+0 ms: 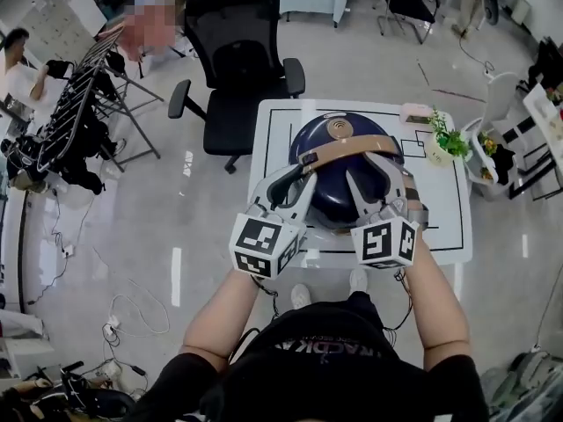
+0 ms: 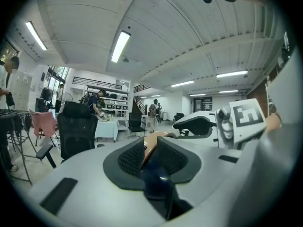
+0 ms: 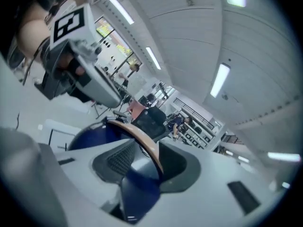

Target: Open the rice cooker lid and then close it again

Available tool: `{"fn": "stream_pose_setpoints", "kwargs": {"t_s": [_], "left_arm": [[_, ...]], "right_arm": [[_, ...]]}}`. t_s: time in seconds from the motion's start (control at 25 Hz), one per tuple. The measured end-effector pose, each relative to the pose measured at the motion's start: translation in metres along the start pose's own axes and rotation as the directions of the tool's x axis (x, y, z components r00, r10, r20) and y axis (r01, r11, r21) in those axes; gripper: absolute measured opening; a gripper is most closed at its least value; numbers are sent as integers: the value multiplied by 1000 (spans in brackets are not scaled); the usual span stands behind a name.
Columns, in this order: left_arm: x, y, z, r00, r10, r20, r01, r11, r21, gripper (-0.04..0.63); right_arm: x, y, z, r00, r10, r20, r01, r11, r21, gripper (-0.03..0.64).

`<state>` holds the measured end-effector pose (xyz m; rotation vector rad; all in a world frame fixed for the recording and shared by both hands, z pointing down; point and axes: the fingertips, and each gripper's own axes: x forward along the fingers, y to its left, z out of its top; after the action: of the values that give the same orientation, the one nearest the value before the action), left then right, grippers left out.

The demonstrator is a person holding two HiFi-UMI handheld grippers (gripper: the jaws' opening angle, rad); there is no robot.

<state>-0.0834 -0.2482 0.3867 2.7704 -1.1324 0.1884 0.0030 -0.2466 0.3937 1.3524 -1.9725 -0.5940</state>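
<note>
Nearest me are the person's forearms, each ending in a marker cube, and the two tools reach forward over the near side of the rice cooker [image 1: 337, 196], a dark blue dome on a small white table [image 1: 444, 214]. The left gripper [image 2: 149, 154] sits at about 8 o'clock on the dome and the right gripper [image 3: 146, 159] at about 4 o'clock.

Both straddle the tan handle [image 1: 352, 148] that arcs over the lid [image 1: 303, 139]. The left jaws are only a little apart, the band running between the pads with a thin dark gap on one side. The right jaws are much wider, and the band lies against one pad with clear space at the other. Neither looks clamped — I'd call both loose round the handle.

The lid looks down flat, so I can't say which half of the job this is. I see no latch from here.

To do this well, I'd close both tools squarely on the band at matched spots, move them together so the dome doesn't twist, and watch that the base doesn't skid on the table.

Beyond, a potted plant [image 1: 446, 141] stands at 2 o'clock on the table corner, an office chair [image 1: 237, 51] at 11 o'clock, and a drying rack [image 1: 70, 117] at 9 o'clock.
</note>
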Motion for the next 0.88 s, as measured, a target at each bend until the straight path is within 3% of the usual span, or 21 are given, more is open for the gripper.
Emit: {"fn": "stream_pose_setpoints", "kwargs": {"t_s": [0.08, 0.16, 0.36, 0.48, 0.64, 0.88], "left_arm": [[-6, -9, -1, 999, -34, 1, 34, 999, 4, 88], [-9, -18, 0, 998, -69, 6, 69, 998, 7, 87], [-11, -55, -1, 989, -149, 21, 149, 989, 5, 87], [-15, -81, -1, 983, -182, 30, 182, 983, 3, 87], [-23, -111, 2, 982, -187, 40, 187, 982, 3, 38], [-32, -165, -3, 989, -142, 39, 142, 990, -16, 3]], "right_arm": [[-19, -4, 5, 998, -19, 56, 10, 987, 160, 153], [-38, -10, 8, 992, -63, 110, 25, 948, 317, 136], [-90, -28, -1, 972, -160, 173, 16, 778, 628, 3], [-120, -39, -9, 965, -190, 183, 5, 706, 708, 2], [-154, -53, -15, 955, -226, 194, 11, 677, 736, 2], [-197, -52, -30, 957, -166, 240, -63, 687, 724, 2]]}}
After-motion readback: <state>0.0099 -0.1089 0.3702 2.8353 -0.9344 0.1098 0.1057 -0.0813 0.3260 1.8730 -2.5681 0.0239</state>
